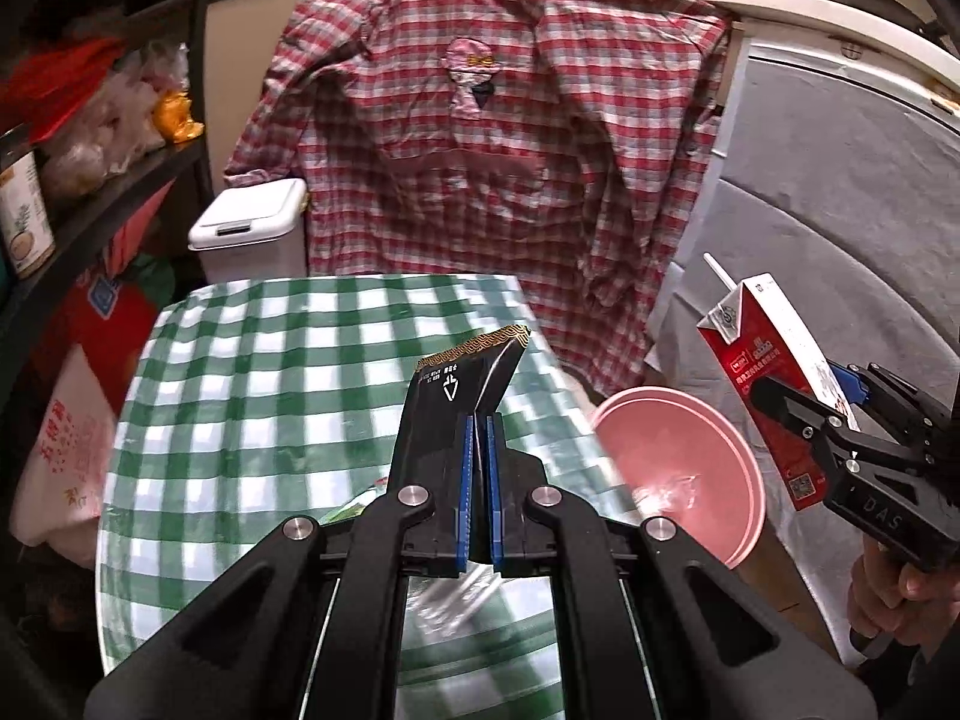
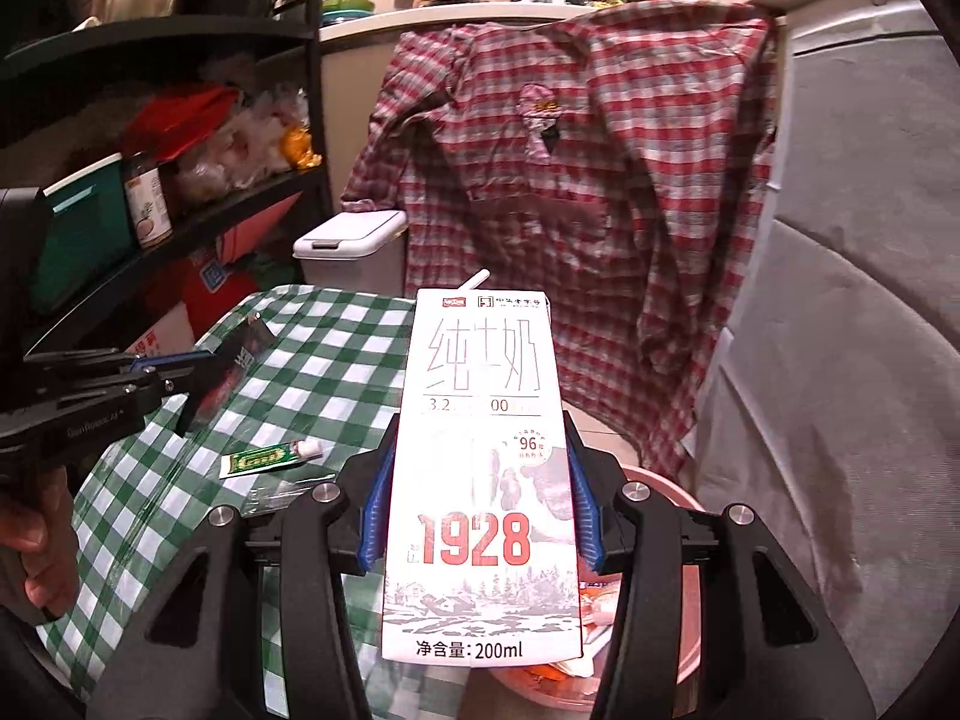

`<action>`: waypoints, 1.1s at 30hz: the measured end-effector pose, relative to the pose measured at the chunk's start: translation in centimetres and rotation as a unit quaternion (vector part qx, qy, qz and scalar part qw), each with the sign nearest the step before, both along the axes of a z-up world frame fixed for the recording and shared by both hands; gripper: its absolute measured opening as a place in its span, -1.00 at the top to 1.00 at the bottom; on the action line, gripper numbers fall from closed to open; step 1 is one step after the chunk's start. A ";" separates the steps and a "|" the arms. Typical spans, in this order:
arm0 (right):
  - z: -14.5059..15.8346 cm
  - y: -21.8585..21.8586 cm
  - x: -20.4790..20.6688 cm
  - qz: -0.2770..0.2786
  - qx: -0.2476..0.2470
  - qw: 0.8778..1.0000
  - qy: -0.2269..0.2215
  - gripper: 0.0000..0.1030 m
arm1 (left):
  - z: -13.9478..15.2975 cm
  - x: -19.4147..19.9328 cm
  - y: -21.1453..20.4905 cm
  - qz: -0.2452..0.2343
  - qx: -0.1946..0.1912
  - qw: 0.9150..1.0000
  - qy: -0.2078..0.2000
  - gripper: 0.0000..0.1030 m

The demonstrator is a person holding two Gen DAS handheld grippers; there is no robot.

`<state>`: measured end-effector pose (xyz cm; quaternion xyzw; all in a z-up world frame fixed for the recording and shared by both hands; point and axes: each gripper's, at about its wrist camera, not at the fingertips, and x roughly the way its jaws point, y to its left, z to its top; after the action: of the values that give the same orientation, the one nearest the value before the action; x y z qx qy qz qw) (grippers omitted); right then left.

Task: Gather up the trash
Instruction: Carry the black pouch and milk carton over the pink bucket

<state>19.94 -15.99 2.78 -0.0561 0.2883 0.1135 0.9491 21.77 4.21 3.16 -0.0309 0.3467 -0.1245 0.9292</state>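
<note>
My left gripper [image 1: 478,420] is shut on a flat black wrapper [image 1: 465,375] with a gold-patterned top edge, held above the green-checked table [image 1: 270,396]. From the right wrist view the same gripper [image 2: 198,360] and black wrapper [image 2: 240,360] show at the left. My right gripper [image 2: 474,480] is shut on an upright white and red milk carton [image 2: 480,468] with a white straw [image 2: 474,281], above a pink basin [image 2: 684,678]. The left wrist view has that carton [image 1: 774,384] at the right in the right gripper [image 1: 804,414], beside the pink basin [image 1: 678,468].
A small green tube [image 2: 270,457] and a clear plastic scrap [image 2: 282,495] lie on the checked cloth. A white lidded bin [image 1: 252,231] stands behind the table. A red plaid shirt [image 1: 492,144] hangs at the back. Black shelves [image 1: 102,192] with bags stand left. A grey cover [image 1: 840,228] is right.
</note>
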 end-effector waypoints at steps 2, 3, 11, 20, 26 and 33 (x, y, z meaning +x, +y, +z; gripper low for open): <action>0.2 -0.8 0.0 -0.009 0.002 1.000 -0.003 0.07 | 0.1 0.2 -1.0 -0.007 -0.001 1.000 -0.001 0.91; 0.4 -1.3 0.0 -0.015 0.003 1.000 -0.004 0.07 | 0.2 0.3 -1.6 -0.011 -0.003 1.000 -0.002 0.91; 1.1 -5.5 0.3 -0.056 0.009 0.998 -0.009 0.07 | 0.4 0.9 -6.0 -0.041 -0.018 0.999 -0.004 0.91; 1.1 -8.7 0.7 -0.086 0.016 0.996 -0.002 0.06 | -0.4 1.6 -10.4 -0.074 -0.023 0.997 0.003 0.91; 0.8 -9.4 1.2 -0.095 0.018 0.995 0.004 0.07 | -1.1 2.0 -12.3 -0.092 -0.022 0.995 0.011 0.91; 0.4 -9.9 2.1 -0.100 0.019 0.995 0.012 0.07 | -2.2 2.8 -14.3 -0.108 -0.021 0.994 0.024 0.91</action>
<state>22.04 -25.85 3.21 -0.0074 0.3015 0.0239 0.9531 24.53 -10.11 0.99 -0.0157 0.3675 -0.2309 0.9008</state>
